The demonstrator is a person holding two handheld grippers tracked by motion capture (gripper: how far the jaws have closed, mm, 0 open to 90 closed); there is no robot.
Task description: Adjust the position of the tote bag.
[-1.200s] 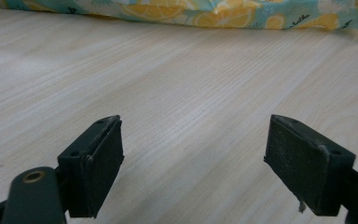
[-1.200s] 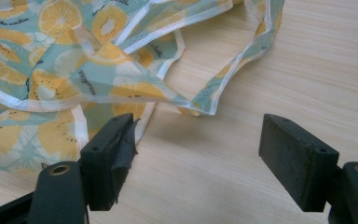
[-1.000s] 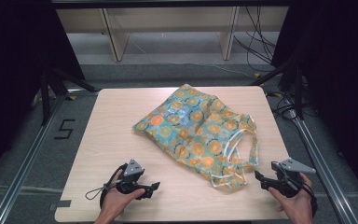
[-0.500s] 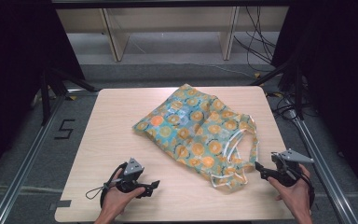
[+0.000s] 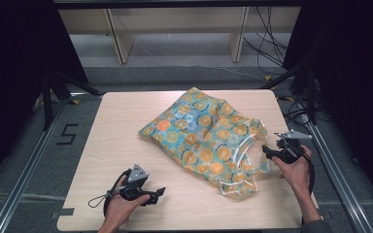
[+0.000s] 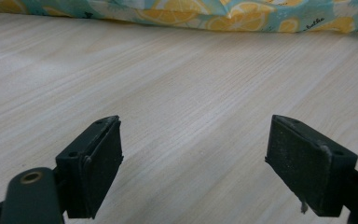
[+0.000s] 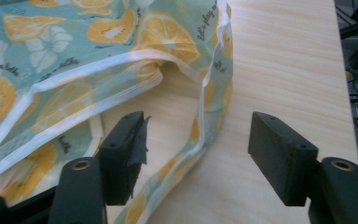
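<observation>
At the table's (image 5: 126,131) right edge, I am narrowing my right gripper's (image 7: 196,158) jaws, not yet pinching, around the fruit-print bag's (image 5: 201,133) handle loop (image 7: 205,121), while my left gripper (image 6: 193,165) is idling wide open, empty, near the front edge.

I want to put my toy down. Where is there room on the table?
The left side of the table is bare, between its left edge and the bag. There is also a bare strip along the near edge, between the left gripper and the bag's handles. The right side is crowded: the right gripper is at a handle.
</observation>
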